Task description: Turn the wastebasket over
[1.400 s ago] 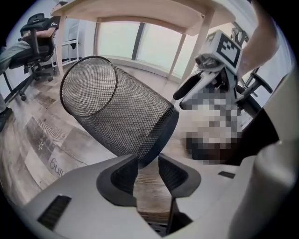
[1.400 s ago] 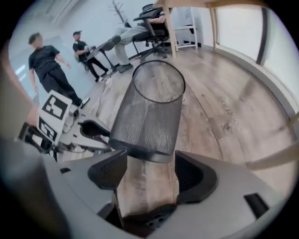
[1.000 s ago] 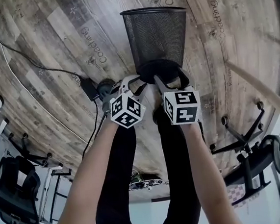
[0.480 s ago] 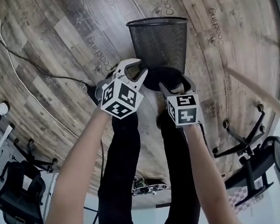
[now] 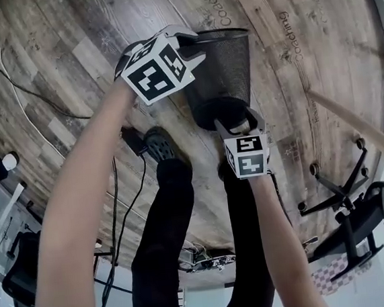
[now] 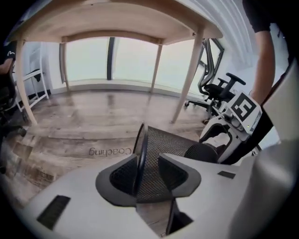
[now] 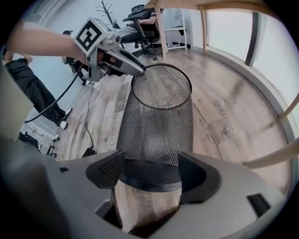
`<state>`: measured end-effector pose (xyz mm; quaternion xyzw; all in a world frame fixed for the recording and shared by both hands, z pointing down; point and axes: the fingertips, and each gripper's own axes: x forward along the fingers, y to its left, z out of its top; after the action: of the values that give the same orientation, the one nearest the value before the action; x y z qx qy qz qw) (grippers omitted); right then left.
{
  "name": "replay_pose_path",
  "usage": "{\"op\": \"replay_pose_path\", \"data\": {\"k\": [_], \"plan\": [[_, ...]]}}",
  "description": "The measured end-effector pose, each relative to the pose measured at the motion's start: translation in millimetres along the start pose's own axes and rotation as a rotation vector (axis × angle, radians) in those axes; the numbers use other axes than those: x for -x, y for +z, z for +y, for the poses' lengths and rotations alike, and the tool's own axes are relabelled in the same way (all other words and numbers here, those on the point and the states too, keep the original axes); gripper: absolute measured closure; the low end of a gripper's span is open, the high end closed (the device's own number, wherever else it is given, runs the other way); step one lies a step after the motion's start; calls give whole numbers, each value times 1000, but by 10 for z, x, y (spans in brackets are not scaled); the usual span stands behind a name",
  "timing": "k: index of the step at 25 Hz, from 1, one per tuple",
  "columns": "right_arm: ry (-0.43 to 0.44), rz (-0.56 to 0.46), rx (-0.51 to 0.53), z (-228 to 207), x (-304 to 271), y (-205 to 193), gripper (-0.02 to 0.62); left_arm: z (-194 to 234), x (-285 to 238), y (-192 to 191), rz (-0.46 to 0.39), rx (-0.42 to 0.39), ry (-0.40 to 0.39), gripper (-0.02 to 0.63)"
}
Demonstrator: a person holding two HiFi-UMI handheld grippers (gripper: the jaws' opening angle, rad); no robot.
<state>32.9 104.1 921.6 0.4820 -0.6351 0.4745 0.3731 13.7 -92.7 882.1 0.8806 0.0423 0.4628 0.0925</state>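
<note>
A black mesh wastebasket (image 5: 223,69) leans over the wooden floor, base toward me and open rim away. My right gripper (image 5: 233,120) is shut on its solid base band, one pad on each side (image 7: 152,173). My left gripper (image 5: 194,45) is at the far rim. Its jaws have just been opening and stand astride the thin rim wire (image 6: 140,154), with mesh (image 6: 161,142) between the pads and a gap on the right side. The right gripper view shows the left gripper's tip (image 7: 138,70) at the rim.
My legs and a shoe (image 5: 158,142) are just below the basket. A white cable (image 5: 8,72) and a black adapter (image 5: 132,140) lie on the floor at left. Office chairs (image 5: 338,193) stand at right. A wooden table (image 6: 117,23) is beyond the basket. A person (image 7: 28,88) stands nearby.
My left gripper rose from beside the base to the basket's far rim and rolled. The right gripper stayed on the base. The basket's mouth has tipped a little left.
</note>
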Motion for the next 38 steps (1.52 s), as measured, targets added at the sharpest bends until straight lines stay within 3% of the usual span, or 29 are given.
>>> {"op": "replay_pose_path", "data": {"k": [5, 12, 18, 21, 24, 32, 38], "plan": [[2, -16, 2, -9, 5, 1, 250, -24, -18, 6, 0, 12, -70, 466], [10, 15, 32, -5, 51, -123, 249, -192, 170, 60, 72, -124, -93, 540], [6, 28, 52, 88, 183, -518, 247, -894, 451, 217, 9, -162, -301, 563], [-15, 38, 51, 89, 167, -643, 245, -1169, 553, 307, -8, -197, -345, 563], [-33, 45, 44, 89, 13, -600, 247, -1322, 703, 365, -21, -238, -329, 563], [-35, -13, 84, 96, -569, 206, 253, -1067, 978, 65, 29, -324, -158, 565], [-31, -52, 74, 11, -355, 324, 260, -1176, 870, -28, 103, -455, -145, 565]]}}
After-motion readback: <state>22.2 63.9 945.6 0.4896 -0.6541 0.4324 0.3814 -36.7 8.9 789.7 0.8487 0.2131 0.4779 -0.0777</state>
